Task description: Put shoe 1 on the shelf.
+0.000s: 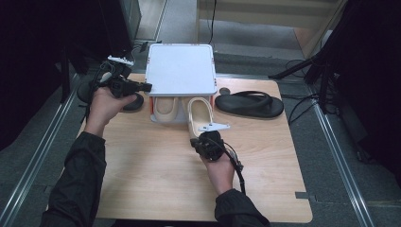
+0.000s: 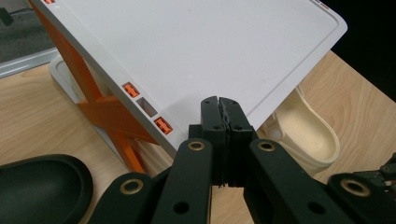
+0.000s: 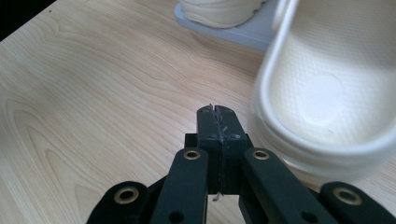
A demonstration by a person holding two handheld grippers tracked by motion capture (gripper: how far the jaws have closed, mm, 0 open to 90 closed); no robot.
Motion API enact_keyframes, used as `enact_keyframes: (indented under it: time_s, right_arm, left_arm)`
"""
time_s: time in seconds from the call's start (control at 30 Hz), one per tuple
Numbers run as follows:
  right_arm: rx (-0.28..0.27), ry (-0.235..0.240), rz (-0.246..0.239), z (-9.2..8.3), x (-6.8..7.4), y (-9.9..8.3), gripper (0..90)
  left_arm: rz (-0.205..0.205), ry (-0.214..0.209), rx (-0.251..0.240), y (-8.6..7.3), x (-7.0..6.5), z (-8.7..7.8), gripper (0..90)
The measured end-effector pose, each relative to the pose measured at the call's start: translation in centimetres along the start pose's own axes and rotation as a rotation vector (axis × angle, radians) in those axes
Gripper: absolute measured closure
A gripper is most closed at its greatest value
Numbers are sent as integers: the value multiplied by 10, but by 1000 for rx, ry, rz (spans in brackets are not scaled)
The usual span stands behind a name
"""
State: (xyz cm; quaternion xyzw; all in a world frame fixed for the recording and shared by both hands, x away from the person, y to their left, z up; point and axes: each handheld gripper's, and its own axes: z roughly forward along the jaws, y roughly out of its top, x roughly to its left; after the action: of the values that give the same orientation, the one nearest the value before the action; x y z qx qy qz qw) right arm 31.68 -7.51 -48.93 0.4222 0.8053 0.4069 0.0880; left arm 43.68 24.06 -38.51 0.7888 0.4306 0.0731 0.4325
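Right gripper (image 3: 217, 112) is sitting with jaws pressed together and nothing between them, hovering just beside the heel of the cream slipper (image 3: 322, 93), which is lying on the bench (image 3: 93, 93) and poking out of the front of the white shoe rack (image 1: 179, 71). In the high view the same right gripper (image 1: 201, 139) is at that slipper's (image 1: 198, 116) near end; touching or just short of it, I cannot tell from here.

The slipper is looking like moulded foam: light, a bit squashy, matte and textured inside, so probably not slippery. The thick heel rim or the side wall is looking like the best place to pinch; the rounded outside will likely be slipping away from shut jaws. Pushing on it will probably be sliding it easily across the smooth wood.

Left gripper (image 2: 219, 105) is also pressed shut and holding nothing, hovering at the rack's top edge (image 2: 196, 56) with the left hand (image 1: 106, 101) behind it. A second cream slipper (image 1: 165, 109) is sitting on the rack's lower shelf.

Farther out, a black flip-flop (image 1: 250, 104) is lying right of the rack, and a black slipper (image 2: 42, 186) is lying left of it, partly covered by the left hand.

Hard to read: the toes of both cream slippers are being hidden under the rack's top, and the near slipper is blurring in the right gripper view.
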Motion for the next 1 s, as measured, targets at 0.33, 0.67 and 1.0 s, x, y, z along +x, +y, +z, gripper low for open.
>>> enact_keyframes:
  time_s: [0.33, 0.67, 1.0]
  right_arm:
    - [4, -26, 21, -10, -16, -19, 900]
    - [13, -56, 56, -10, -30, -29, 900]
    - [2, -66, 72, -6, -36, -29, 900]
  left_arm:
    - [0, -1, -2, 0, 0, 0, 899]
    - [-1, -1, -2, 0, 0, 0, 899]
    - [0, 0, 0, 0, 0, 0, 898]
